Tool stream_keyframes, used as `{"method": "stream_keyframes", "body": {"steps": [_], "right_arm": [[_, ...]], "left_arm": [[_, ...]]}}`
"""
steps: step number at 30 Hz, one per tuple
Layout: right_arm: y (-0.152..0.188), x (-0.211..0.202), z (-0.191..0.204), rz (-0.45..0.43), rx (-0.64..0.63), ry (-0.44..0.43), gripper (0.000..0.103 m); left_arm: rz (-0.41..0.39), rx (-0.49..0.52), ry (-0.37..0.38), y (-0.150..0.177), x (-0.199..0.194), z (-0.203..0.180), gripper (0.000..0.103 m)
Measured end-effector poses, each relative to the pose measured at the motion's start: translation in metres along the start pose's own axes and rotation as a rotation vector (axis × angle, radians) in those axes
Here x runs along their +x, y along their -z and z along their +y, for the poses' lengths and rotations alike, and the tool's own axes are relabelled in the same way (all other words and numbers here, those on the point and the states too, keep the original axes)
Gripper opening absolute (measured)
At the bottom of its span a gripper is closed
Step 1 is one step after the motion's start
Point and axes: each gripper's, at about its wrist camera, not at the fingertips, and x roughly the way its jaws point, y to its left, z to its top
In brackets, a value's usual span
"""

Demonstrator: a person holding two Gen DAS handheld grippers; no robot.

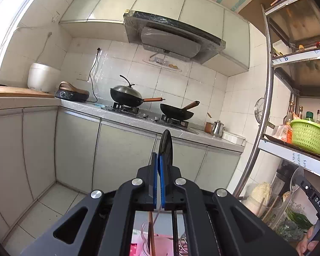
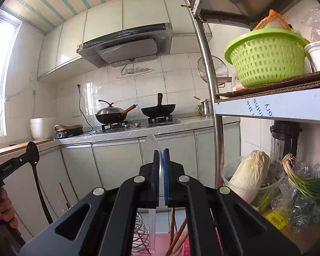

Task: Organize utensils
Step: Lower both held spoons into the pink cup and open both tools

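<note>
My left gripper (image 1: 159, 155) points level and is shut on a black spoon (image 1: 166, 147), whose bowl sticks up past the blue pads. In the right wrist view that same gripper (image 2: 24, 159) shows at the left, with the black spoon (image 2: 33, 151) and its long handle hanging down. My right gripper (image 2: 161, 152) is shut on a clear plastic spoon (image 2: 151, 147), bowl up and handle hanging below the jaws. Beneath both grippers stands a pink holder (image 2: 181, 245) with wooden chopsticks (image 2: 177, 232) and a wire whisk (image 2: 140, 234).
Ahead runs a counter (image 1: 125, 117) with a gas stove, two black woks (image 1: 125, 96) and a rice cooker (image 1: 41, 76). A metal shelf rack (image 2: 211, 85) on the right carries a green basket (image 2: 264, 57), a cabbage (image 2: 249, 172) and scallions. A person's hand (image 2: 2, 209) grips the left tool.
</note>
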Motion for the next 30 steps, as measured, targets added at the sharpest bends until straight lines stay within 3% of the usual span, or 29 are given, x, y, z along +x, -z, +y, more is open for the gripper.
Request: {"method": "stream_keyframes", "body": {"steps": [6, 12, 18, 27, 29, 30], "right_arm": [[0.036, 0.024, 0.008, 0.002, -0.069, 0.038, 0.003], [0.063, 0.029, 0.006, 0.041, -0.085, 0.043, 0.003], [0.087, 0.021, 0.005, 0.129, -0.053, 0.017, 0.003], [0.107, 0.017, 0.007, 0.298, -0.01, 0.002, 0.005], [0.107, 0.015, 0.008, 0.337, -0.004, -0.003, 0.013], [0.107, 0.013, 0.008, 0.346, 0.001, -0.005, 0.028]], "left_arm": [[-0.065, 0.094, -0.069, 0.03, 0.024, -0.006, 0.002], [-0.081, 0.109, -0.06, 0.065, 0.03, -0.003, 0.002], [0.015, 0.089, 0.013, 0.089, 0.022, -0.002, 0.002], [0.216, 0.042, 0.053, 0.119, 0.027, 0.002, 0.003], [0.25, 0.035, 0.061, 0.118, 0.027, 0.003, 0.006], [0.267, 0.038, 0.066, 0.118, 0.026, 0.003, 0.012]]}}
